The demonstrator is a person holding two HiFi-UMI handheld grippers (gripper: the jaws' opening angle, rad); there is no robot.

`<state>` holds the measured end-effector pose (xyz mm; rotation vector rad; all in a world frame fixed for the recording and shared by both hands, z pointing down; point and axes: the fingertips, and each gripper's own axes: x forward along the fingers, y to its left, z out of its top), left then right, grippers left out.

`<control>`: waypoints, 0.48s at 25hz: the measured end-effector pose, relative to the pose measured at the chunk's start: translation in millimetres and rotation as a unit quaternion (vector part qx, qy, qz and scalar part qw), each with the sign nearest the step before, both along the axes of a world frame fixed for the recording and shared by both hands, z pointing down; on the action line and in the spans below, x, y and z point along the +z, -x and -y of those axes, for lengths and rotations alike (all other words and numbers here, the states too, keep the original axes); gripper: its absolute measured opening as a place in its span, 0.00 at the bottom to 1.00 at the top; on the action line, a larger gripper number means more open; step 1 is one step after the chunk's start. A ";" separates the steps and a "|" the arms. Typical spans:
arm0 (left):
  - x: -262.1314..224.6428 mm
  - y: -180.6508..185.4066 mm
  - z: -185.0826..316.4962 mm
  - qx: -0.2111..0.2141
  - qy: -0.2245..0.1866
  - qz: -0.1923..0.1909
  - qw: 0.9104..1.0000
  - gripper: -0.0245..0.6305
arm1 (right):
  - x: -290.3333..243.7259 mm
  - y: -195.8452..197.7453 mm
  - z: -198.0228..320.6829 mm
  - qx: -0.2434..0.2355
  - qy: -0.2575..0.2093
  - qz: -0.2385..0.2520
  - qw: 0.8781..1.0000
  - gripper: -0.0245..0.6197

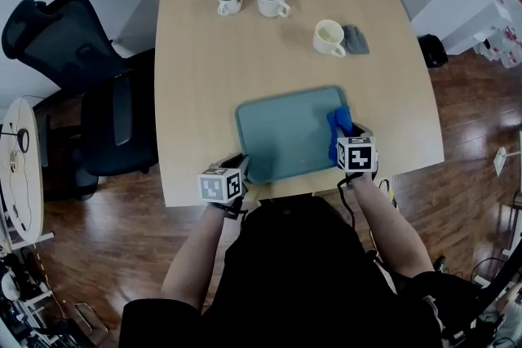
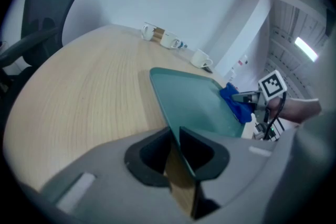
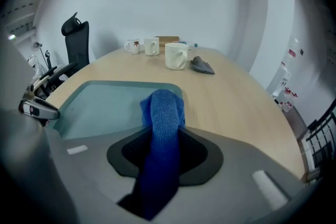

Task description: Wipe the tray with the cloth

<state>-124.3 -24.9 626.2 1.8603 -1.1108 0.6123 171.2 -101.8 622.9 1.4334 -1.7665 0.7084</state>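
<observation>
The left gripper (image 1: pixel 241 167) had its jaws clenched on the near left rim of the teal tray (image 1: pixel 285 134), which lay flat on the counter (image 1: pixel 204 53) close to its near edge. The right gripper (image 1: pixel 344 138) had its jaws grasping a blue cloth (image 1: pixel 337 125), bunched up and resting on the tray just inside its right rim. The left grip covered only a thin strip of rim, so a hard sideways stroke could have pivoted the tray or pulled it free, perhaps off the counter's edge. With the cloth wadded so narrowly, the jaw tips might also have scraped the tray, or the cloth might have ridden over the right rim.
</observation>
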 end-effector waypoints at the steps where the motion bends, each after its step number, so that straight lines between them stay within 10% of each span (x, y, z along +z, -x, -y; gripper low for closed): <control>1: -0.3 -0.4 0.0 0.000 0.000 0.000 1.000 0.13 | 0.1 2.0 -0.7 0.000 -0.001 -0.002 1.000 0.24; 12: -1.9 0.2 2.4 -0.010 0.012 -0.012 1.000 0.12 | -14.9 120.9 -10.7 -0.104 -0.021 -0.005 0.994 0.24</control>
